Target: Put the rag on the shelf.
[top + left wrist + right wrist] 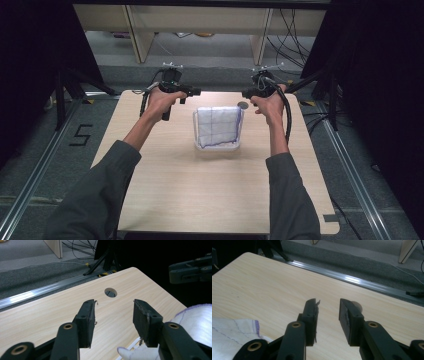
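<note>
Mid-frame in the high view, a white cloth (218,126) w/ purple lines lies folded in a clear tray (217,147) on the table (200,200). It looks soft, light & floppy, not breakable. Best to pinch the top corners, one per side. Left gripper (196,92) & right gripper (245,93), both at upper frame, have jaws apart, nothing between them.

The folded white cloth (218,126) in its clear tray (218,147) stands mid-counter (200,195), the one obstacle. Both tongs, the left (196,91) and the right (245,93), hang over bare wood behind it, with the round hole (243,105) nearby.
</note>
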A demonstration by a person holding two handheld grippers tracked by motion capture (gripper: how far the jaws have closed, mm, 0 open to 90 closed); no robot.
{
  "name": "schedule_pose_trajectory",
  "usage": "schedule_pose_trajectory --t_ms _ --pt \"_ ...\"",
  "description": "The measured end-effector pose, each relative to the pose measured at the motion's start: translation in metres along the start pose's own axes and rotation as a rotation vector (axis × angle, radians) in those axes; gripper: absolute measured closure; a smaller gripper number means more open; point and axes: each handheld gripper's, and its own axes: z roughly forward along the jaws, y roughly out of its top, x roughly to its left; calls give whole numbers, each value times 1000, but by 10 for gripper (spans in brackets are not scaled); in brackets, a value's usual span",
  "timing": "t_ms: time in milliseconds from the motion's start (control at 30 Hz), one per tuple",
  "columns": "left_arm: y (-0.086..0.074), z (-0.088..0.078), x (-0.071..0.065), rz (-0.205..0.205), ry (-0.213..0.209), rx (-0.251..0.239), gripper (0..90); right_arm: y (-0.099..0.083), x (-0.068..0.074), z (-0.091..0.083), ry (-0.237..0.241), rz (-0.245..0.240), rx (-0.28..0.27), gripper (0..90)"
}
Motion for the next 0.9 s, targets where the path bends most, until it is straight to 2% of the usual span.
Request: schedule_pose_trajectory --t_ms 67,200,233,333,367,433,467,500,567,600,633,667,700,733,767,800,833,900 --pt "-1 -3 -1 -10 6 6 498 -1 0 -3 5 2 -11 678" --pt "-3 -9 -2 -3 6 12 482 -4 2 -8 14 5 -15 668" --pt "-4 -10 -4 -15 11 7 474 -5 3 -9 8 11 -13 659" --pt "-7 -13 -5 -6 12 23 461 -9 2 -12 11 2 -18 640" --pt "-8 -13 -6 -15 12 14 459 -10 3 -13 13 12 -24 631" --pt "-8 -15 -6 -16 2 11 449 -11 4 -15 19 20 -32 596" --pt "-8 -16 -6 -13 5 12 438 -12 3 -15 17 15 -38 565" --pt "-9 -17 -6 -12 8 14 425 -12 5 -17 15 36 -30 534" --pt "-11 -18 -6 -6 23 20 398 -14 3 -18 20 21 -25 494" --pt "-11 -18 -6 -21 31 11 386 -14 4 -19 11 34 -31 480" --pt "-12 -19 -6 -14 33 22 371 -14 2 -19 9 22 -50 468" --pt "-13 -20 -5 -12 27 26 365 -14 2 -20 10 39 -54 457" --pt "-13 -20 -5 -25 24 12 363 -15 1 -21 3 28 -59 451" --pt "-14 -21 -5 -30 23 8 358 -15 2 -23 1 39 -53 445" --pt "-14 -22 -4 -20 21 17 353 -15 0 -23 3 28 -66 439" --pt "-15 -21 -4 -30 25 8 350 -16 -1 -24 -3 22 -65 431" --pt "-17 -22 -3 -26 27 12 346 -16 1 -25 -2 38 -62 424" --pt "-19 -23 -2 -22 27 16 341 -17 0 -25 -4 33 -67 417"
